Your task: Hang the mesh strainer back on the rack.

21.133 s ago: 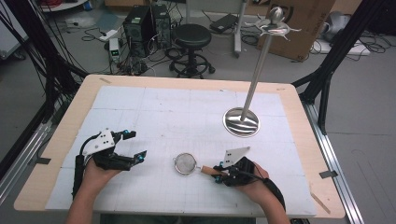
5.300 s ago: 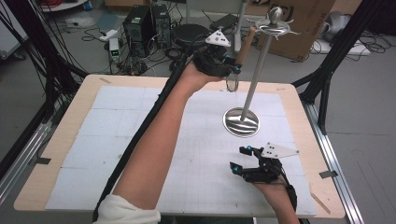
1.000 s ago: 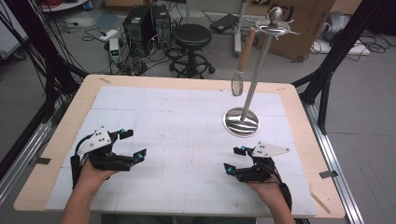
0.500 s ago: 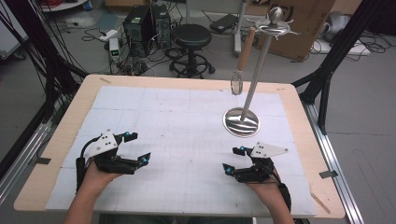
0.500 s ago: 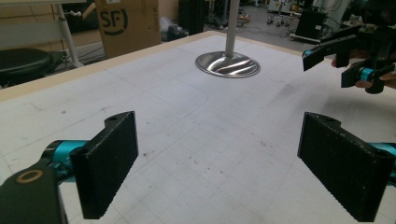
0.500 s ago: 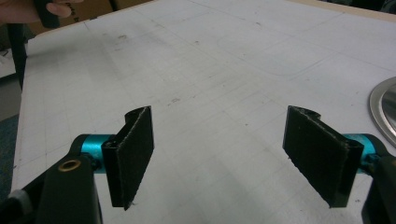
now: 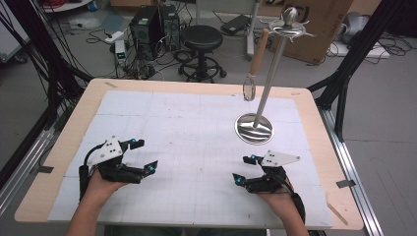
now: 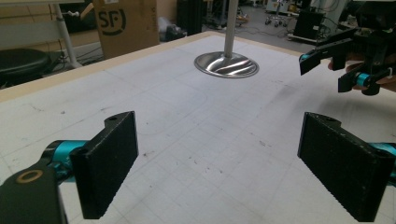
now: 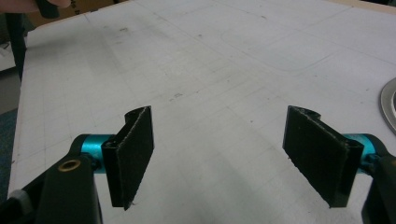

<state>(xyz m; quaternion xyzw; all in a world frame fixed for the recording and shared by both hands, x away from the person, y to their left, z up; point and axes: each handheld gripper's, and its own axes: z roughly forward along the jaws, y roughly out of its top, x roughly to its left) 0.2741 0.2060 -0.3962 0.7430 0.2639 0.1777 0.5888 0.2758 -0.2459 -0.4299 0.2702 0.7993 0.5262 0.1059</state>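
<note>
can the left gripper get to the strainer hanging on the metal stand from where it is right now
Probably yes. Bare mat lies between the open left gripper and the stand, and the strainer hangs free on its near side.

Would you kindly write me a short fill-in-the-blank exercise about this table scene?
1. The strainer hangs from the metal ____.
2. The jaws of the left gripper stand ____.
3. The strainer's handle is made of ____.
4. The right gripper holds ____.

Missing words: stand; open; wood; nothing
</note>
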